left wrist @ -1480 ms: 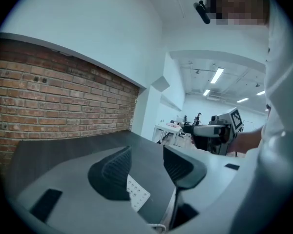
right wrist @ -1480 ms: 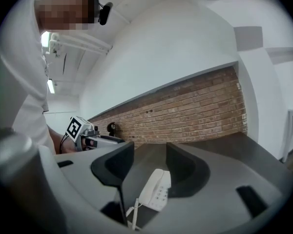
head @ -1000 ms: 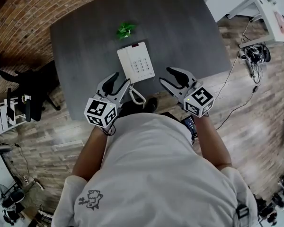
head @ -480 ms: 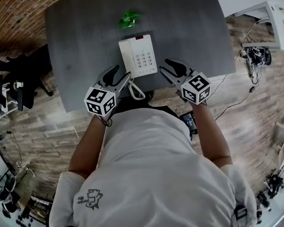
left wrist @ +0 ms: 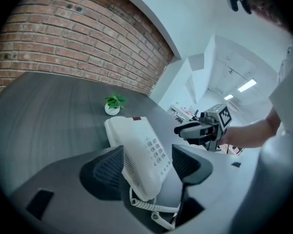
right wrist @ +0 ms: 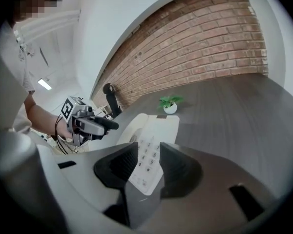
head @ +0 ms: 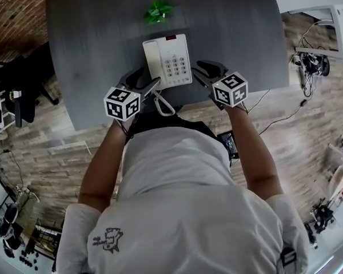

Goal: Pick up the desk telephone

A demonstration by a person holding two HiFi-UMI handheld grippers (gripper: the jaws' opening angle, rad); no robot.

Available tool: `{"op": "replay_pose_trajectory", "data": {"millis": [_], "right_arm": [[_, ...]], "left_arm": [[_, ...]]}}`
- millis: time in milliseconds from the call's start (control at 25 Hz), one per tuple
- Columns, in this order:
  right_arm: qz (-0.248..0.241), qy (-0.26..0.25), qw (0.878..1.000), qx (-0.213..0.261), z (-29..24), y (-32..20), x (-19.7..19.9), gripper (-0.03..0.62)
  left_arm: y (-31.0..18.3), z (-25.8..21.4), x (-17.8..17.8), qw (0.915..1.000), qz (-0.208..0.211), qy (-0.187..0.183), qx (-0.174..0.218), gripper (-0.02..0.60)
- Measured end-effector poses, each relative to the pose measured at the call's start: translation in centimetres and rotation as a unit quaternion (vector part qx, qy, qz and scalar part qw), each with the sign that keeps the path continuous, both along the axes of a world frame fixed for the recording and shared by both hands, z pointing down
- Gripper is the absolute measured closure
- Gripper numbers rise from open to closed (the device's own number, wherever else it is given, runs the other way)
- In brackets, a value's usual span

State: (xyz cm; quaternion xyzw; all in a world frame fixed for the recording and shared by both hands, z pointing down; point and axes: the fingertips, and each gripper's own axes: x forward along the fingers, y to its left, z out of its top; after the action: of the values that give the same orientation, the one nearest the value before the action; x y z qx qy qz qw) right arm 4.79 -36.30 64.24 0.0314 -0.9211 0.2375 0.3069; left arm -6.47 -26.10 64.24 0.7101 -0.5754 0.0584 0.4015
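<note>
White phone (head: 167, 60) sitting on dark desk (head: 91, 50), near front edge, small plant (head: 158, 10) behind it. Left gripper (head: 143, 80) reaching at phone's near-left corner; fingers (left wrist: 107, 169) opening wide, corner and coiled cord (head: 163, 104) lying between them, not clamping. Right gripper (head: 201, 74) reaching at near-right corner; fingers (right wrist: 180, 167) closing, fairly narrow, keypad edge showing between them, not gripping.
</note>
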Motion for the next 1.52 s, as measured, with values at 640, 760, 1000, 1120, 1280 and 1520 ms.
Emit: {"op": "replay_pose_trajectory", "data": {"millis": [640,760,1000,1120,1280,1520], "right_arm": [[-0.012,0.066,0.996,-0.059,7.6,-0.4,-0.7,0.473],[-0.019,0.065,0.995,-0.069,7.9,-0.3,-0.9,0.473],[-0.027,0.055,0.993,-0.101,8.0,-0.1,-1.2,0.483],[-0.031,0.043,0.988,-0.144,8.0,0.2,-1.3,0.517],[-0.03,0.03,0.983,-0.179,8.1,0.3,-1.5,0.52],[-0.014,0.019,0.981,-0.194,8.0,0.2,-1.5,0.52]], "left_arm": [[-0.7,6.1,-0.7,0.997,0.004,0.07,-0.034,0.242],[-1.0,6.4,-0.6,0.9947,0.008,0.1,-0.025,0.239],[-1.2,7.1,-0.3,0.9842,0.006,0.175,-0.024,0.229],[-1.3,7.3,-0.1,0.9779,0.005,0.208,-0.022,0.229],[-1.3,7.4,0.2,0.9718,0.013,0.235,-0.019,0.238],[-1.4,7.2,0.3,0.9709,0.019,0.237,-0.023,0.247]]}}
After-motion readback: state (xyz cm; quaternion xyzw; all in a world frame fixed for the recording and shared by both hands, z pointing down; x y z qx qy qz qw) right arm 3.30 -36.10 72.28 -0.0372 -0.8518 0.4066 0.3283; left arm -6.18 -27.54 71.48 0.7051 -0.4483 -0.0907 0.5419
